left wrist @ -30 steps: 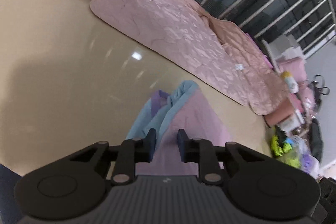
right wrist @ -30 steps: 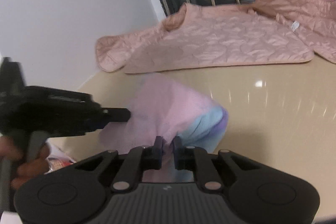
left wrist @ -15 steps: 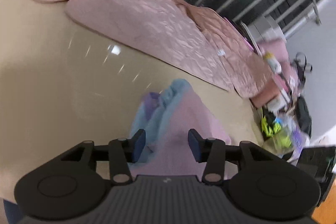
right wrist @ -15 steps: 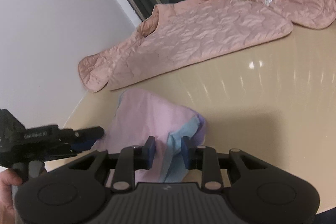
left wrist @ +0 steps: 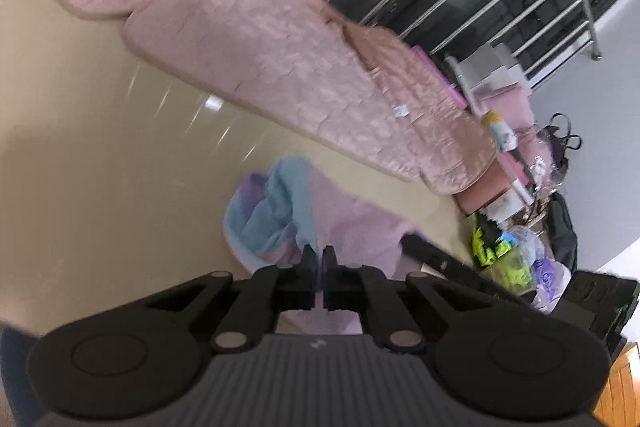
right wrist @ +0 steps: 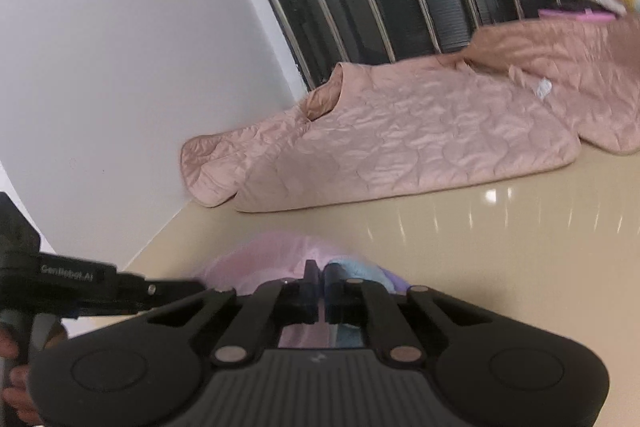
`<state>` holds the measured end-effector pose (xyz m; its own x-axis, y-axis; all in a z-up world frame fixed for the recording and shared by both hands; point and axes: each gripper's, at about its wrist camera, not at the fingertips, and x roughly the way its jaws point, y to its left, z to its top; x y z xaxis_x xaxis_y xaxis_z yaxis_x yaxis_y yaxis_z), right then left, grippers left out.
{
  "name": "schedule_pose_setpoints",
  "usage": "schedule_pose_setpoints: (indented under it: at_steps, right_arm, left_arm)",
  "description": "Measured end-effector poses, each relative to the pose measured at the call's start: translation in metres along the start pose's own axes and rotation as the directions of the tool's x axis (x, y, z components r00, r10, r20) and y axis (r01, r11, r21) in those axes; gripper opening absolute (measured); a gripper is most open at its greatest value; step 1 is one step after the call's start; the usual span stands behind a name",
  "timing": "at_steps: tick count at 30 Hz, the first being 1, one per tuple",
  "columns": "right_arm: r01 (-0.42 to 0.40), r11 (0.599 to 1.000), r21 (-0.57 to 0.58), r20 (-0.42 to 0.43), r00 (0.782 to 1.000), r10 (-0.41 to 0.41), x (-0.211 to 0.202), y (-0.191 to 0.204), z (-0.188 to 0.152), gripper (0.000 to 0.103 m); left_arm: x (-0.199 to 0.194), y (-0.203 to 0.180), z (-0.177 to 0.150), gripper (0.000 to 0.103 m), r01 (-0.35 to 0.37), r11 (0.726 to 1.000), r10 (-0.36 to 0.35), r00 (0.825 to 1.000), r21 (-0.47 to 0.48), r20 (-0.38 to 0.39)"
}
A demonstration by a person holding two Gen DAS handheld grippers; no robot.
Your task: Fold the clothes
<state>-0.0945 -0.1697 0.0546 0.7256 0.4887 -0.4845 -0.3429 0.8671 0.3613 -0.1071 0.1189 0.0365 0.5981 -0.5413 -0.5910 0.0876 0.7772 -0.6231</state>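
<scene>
Pinching the pastel garment [left wrist: 344,223] [right wrist: 276,255], both grippers' just-closed jaws grip its near edge on the table [left wrist: 100,155].

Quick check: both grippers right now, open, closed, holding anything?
Left gripper: just closed on the pastel garment.
Right gripper: just closed on the same garment.

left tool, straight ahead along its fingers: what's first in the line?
Most likely the pastel garment: the left tool is shut at its pink-and-blue seam, with cloth running ahead. Beyond come bare tabletop and the pink quilted jacket. Depth is unclear.
</scene>
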Motion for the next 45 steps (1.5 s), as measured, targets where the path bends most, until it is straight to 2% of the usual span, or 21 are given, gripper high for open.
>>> schedule_pose_setpoints:
  at_steps: [5,8,9,11,12,14,15,16,19,22,24,26,30,32,34,39,41,42,43,44,45]
  right_arm:
    - [0.088,0.995,0.056,-0.111,0.991,-0.081,0.025,-0.016,-0.001,0.011]
    - [0.065,0.995,0.081,-0.091,0.994,-0.057,0.014,-0.023,-0.003,0.027]
    - [0.053,0.995,0.090,-0.082,0.996,-0.046,0.009,-0.024,-0.003,0.036]
    - [0.040,0.994,0.105,-0.076,0.997,-0.032,0.006,-0.027,-0.004,0.037]
    - [0.041,0.993,0.109,-0.084,0.996,-0.032,0.008,-0.028,-0.005,0.036]
    - [0.053,0.993,0.107,-0.110,0.993,-0.041,0.016,-0.028,-0.007,0.030]
    - [0.064,0.992,0.105,-0.126,0.991,-0.051,0.020,-0.028,-0.007,0.006]
    - [0.072,0.992,0.103,-0.121,0.991,-0.059,0.019,-0.028,-0.006,0.002]
    - [0.077,0.993,0.085,-0.064,0.995,-0.072,0.010,-0.027,0.000,0.001]
    - [0.124,0.990,0.063,-0.075,0.990,-0.119,0.019,-0.032,0.003,0.004]
    - [0.192,0.981,0.019,-0.097,0.977,-0.190,0.027,-0.033,0.002,0.009]
    - [0.228,0.974,-0.004,-0.086,0.970,-0.228,0.024,-0.032,0.000,0.014]
    - [0.132,0.985,0.115,-0.080,0.989,-0.124,0.002,-0.041,-0.002,0.051]
    - [0.075,0.979,0.189,-0.100,0.993,-0.057,0.002,-0.046,-0.005,0.059]
    - [0.043,0.970,0.239,-0.118,0.993,-0.015,0.006,-0.047,-0.009,0.062]
    - [0.115,0.979,0.167,-0.151,0.984,-0.090,0.024,-0.033,-0.013,0.062]
    - [0.118,0.982,0.149,-0.155,0.983,-0.095,0.029,-0.030,-0.015,0.059]
    - [0.120,0.983,0.140,-0.157,0.983,-0.097,0.031,-0.029,-0.015,0.050]
    - [0.121,0.985,0.119,-0.160,0.982,-0.101,0.033,-0.026,-0.015,0.042]
    - [0.122,0.988,0.093,-0.164,0.981,-0.106,0.036,-0.023,-0.016,0.038]
    - [0.123,0.990,0.067,-0.168,0.980,-0.110,0.038,-0.019,-0.016,0.026]
  left_arm:
    - [0.011,0.019,-0.009,0.017,-0.073,0.996,0.072,0.997,-0.053,-0.014]
    - [0.005,0.012,0.000,0.042,-0.006,1.000,0.006,0.999,-0.005,0.042]
    - [0.007,0.009,0.006,0.044,0.010,1.000,-0.011,0.999,0.013,0.053]
    - [0.020,0.004,0.018,0.043,0.027,0.998,-0.029,0.999,0.049,0.040]
    - [0.031,0.003,0.024,0.036,0.023,0.998,-0.024,1.000,0.059,0.017]
    - [0.050,0.003,0.033,0.004,-0.001,0.998,0.004,0.999,0.057,-0.046]
    - [0.054,0.002,0.036,0.003,-0.005,0.999,0.008,0.998,0.044,-0.054]
    - [0.052,0.001,0.038,0.003,0.011,0.999,-0.010,0.999,0.039,-0.040]
    - [0.046,0.001,0.040,0.003,0.029,0.999,-0.029,1.000,0.026,0.009]
    - [0.057,0.006,0.038,0.005,-0.075,0.997,0.075,0.997,0.013,-0.007]
    - [0.055,0.005,0.032,0.026,-0.144,0.989,0.144,0.990,0.031,0.008]
    - [0.044,0.004,0.027,0.035,-0.178,0.984,0.176,0.983,0.027,0.054]
    - [0.017,0.002,0.020,0.066,-0.240,0.970,0.235,0.966,0.038,0.111]
    - [0.019,0.002,0.020,0.074,-0.244,0.968,0.240,0.967,0.053,0.083]
    - [0.024,0.002,0.020,0.074,-0.258,0.964,0.255,0.965,0.064,0.054]
    - [0.042,-0.007,0.015,0.070,-0.255,0.958,0.259,0.966,0.133,-0.009]
    - [0.046,-0.010,0.012,0.068,-0.270,0.950,0.275,0.961,0.154,-0.014]
    - [0.047,-0.012,0.010,0.065,-0.278,0.946,0.284,0.959,0.168,-0.011]
    - [0.048,-0.014,0.008,0.060,-0.283,0.942,0.289,0.957,0.179,-0.010]
    - [0.049,-0.015,0.007,0.041,-0.274,0.946,0.281,0.960,0.175,-0.016]
    - [0.050,-0.014,0.006,0.025,-0.255,0.955,0.261,0.965,0.153,-0.026]
